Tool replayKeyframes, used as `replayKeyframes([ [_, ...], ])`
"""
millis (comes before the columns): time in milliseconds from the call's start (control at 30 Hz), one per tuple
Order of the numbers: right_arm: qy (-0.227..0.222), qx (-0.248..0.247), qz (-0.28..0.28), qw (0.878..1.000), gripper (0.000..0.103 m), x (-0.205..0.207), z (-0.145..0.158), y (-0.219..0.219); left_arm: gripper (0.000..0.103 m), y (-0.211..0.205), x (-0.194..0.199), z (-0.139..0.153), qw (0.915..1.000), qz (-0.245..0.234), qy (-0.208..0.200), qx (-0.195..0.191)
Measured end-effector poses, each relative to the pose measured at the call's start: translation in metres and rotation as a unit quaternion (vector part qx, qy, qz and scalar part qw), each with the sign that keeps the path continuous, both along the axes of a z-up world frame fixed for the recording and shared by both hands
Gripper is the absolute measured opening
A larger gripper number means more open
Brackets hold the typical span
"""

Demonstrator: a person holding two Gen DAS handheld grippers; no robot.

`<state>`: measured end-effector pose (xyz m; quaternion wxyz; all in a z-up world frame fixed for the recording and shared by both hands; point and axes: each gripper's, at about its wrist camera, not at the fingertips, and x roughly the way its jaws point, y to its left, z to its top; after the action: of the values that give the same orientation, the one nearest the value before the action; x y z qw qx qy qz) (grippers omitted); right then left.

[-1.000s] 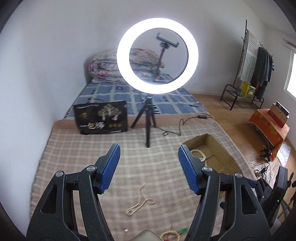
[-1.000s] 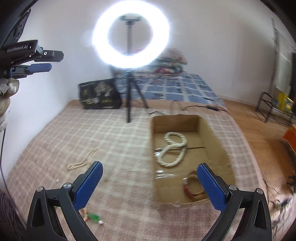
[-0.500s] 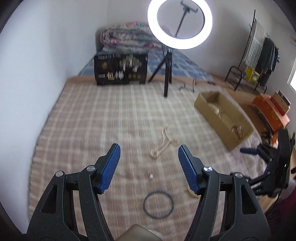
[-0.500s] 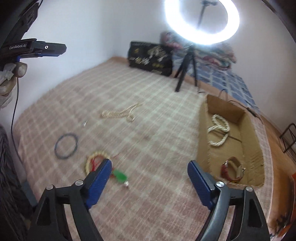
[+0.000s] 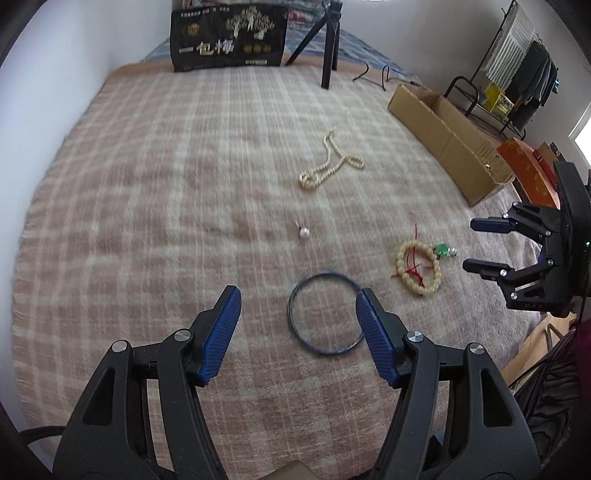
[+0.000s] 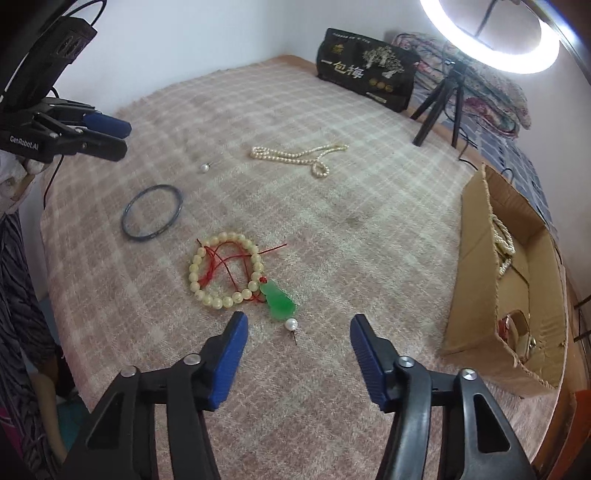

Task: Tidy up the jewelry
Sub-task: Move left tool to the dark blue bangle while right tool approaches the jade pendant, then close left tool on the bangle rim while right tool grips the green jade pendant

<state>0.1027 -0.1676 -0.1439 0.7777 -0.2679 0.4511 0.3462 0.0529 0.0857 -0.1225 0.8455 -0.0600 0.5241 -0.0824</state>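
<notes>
Jewelry lies on a pink plaid blanket [image 5: 147, 206]. My left gripper [image 5: 297, 334] hangs open just above a dark blue bangle [image 5: 325, 314], nothing between its pads. My right gripper [image 6: 297, 354] is open with its jaws closing, empty, hovering near a green pendant [image 6: 280, 301] and a pearl earring [image 6: 291, 325]. Beside them lies a cream bead bracelet [image 6: 221, 275] with red string. Farther off are a pearl necklace [image 6: 295, 155] and a second pearl earring [image 6: 204, 168]. The cardboard box [image 6: 476, 280] at the right holds a rope necklace [image 6: 504, 243] and a watch [image 6: 519, 334].
A black gift bag [image 6: 365, 79] stands at the blanket's far edge, next to a ring light [image 6: 491, 33] on a black tripod [image 6: 439, 107]. A wall runs along the left. The blanket's near edge drops off below the grippers. A clothes rack [image 5: 517, 74] stands at far right.
Both grippers have tilted downward and sunk toward the blanket. The bangle now lies just ahead of my left fingers. My right jaws have narrowed and the pendant now sits just before them.
</notes>
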Motion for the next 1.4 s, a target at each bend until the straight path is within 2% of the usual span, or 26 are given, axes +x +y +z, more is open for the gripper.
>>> replayKeyframes([
  [33, 0.002, -0.001, 0.006, 1.0, 0.055, 0.001, -0.001, 0.002, 0.065, 0.0, 0.001, -0.006, 1.0, 0.0, 0.009, -0.003],
  [67, 0.004, -0.003, 0.013, 1.0, 0.053, 0.002, -0.003, 0.005, 0.058, 0.0, 0.001, -0.01, 0.9998, -0.001, 0.018, -0.003],
  [133, 0.012, -0.007, 0.024, 1.0, 0.051, 0.002, -0.006, 0.008, 0.054, 0.0, 0.002, -0.018, 0.9995, -0.002, 0.031, 0.0],
  [233, 0.023, -0.018, 0.037, 0.999, 0.047, 0.003, -0.013, 0.014, 0.054, -0.003, 0.003, -0.025, 0.9991, -0.008, 0.042, -0.001],
  [300, 0.026, -0.025, 0.04, 0.999, 0.04, 0.004, -0.017, 0.017, 0.054, -0.005, 0.004, -0.028, 0.999, -0.012, 0.044, 0.002],
  [367, 0.027, -0.03, 0.042, 0.998, 0.038, 0.005, -0.02, 0.018, 0.054, -0.009, 0.005, -0.03, 0.9988, -0.017, 0.045, 0.004],
  [700, 0.032, -0.037, 0.046, 0.998, 0.036, 0.016, -0.027, 0.024, 0.054, -0.006, 0.013, -0.041, 0.998, -0.013, 0.062, 0.002],
  [767, 0.036, -0.04, 0.046, 0.997, 0.036, 0.019, -0.029, 0.027, 0.047, -0.004, 0.015, -0.045, 0.9976, -0.011, 0.069, 0.0],
  [867, 0.041, -0.04, 0.05, 0.997, 0.035, 0.023, -0.03, 0.03, 0.047, -0.005, 0.017, -0.049, 0.9972, -0.012, 0.074, 0.002],
  [1200, 0.069, -0.023, 0.046, 0.996, 0.03, 0.029, -0.033, 0.026, 0.047, -0.019, 0.022, -0.056, 0.9973, -0.023, 0.065, 0.027],
  [1233, 0.071, -0.023, 0.046, 0.996, 0.03, 0.03, -0.034, 0.026, 0.046, -0.021, 0.024, -0.057, 0.9972, -0.024, 0.063, 0.031],
  [1300, 0.073, -0.022, 0.044, 0.996, 0.028, 0.03, -0.033, 0.026, 0.036, -0.026, 0.027, -0.058, 0.997, -0.021, 0.058, 0.048],
  [1400, 0.079, -0.016, 0.034, 0.996, 0.023, 0.035, -0.033, 0.024, 0.021, -0.027, 0.033, -0.059, 0.997, -0.014, 0.055, 0.052],
])
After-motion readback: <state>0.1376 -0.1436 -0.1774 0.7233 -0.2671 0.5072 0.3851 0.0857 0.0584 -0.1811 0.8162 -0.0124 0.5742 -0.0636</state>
